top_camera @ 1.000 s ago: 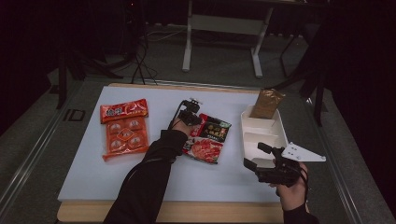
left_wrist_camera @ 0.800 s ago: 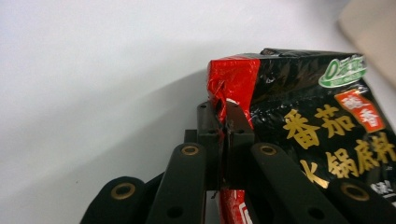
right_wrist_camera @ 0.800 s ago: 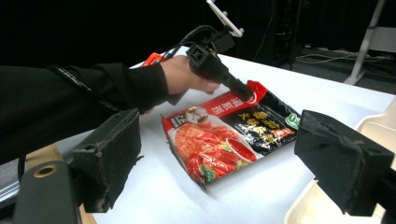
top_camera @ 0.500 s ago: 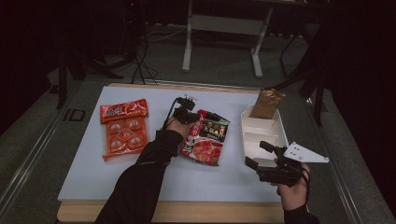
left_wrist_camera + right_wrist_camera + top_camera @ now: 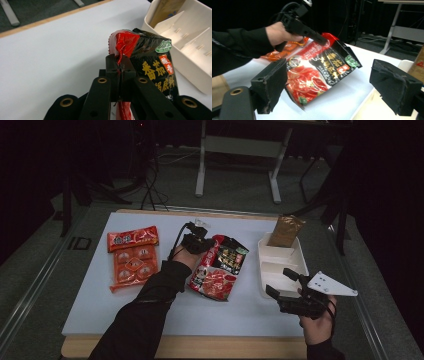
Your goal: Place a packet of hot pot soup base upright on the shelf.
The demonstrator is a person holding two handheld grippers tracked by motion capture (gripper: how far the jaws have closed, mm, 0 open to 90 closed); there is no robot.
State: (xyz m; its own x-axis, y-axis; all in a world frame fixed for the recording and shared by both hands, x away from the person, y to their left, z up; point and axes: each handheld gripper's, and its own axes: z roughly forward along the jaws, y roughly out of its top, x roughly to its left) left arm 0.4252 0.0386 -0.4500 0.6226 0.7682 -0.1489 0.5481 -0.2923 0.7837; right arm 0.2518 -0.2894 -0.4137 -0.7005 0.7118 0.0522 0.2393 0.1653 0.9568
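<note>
A red and black sauce packet (image 5: 218, 268) lies tilted in the middle of the white table, its far left corner lifted. My left gripper (image 5: 206, 243) is shut on that red corner (image 5: 122, 45), jaws pinched together on the foil. The packet (image 5: 317, 71) also appears in the right gripper view, with the left gripper (image 5: 322, 40) clamping its top edge. My right gripper (image 5: 282, 285) hovers open at the near right, beside the near end of the cream divided tray (image 5: 300, 260), with nothing between its wide-apart pads (image 5: 272, 82).
An orange multi-pack of snacks (image 5: 133, 257) lies flat on the table's left side. A brown pouch (image 5: 285, 231) leans in the tray's far compartment. The tray (image 5: 197, 47) sits just right of the packet. Table legs and cables stand on the floor behind.
The left gripper has lifted the packet's far corner and shifted it slightly; the packet now tilts up. The right gripper has drifted a little nearer and stayed open.
</note>
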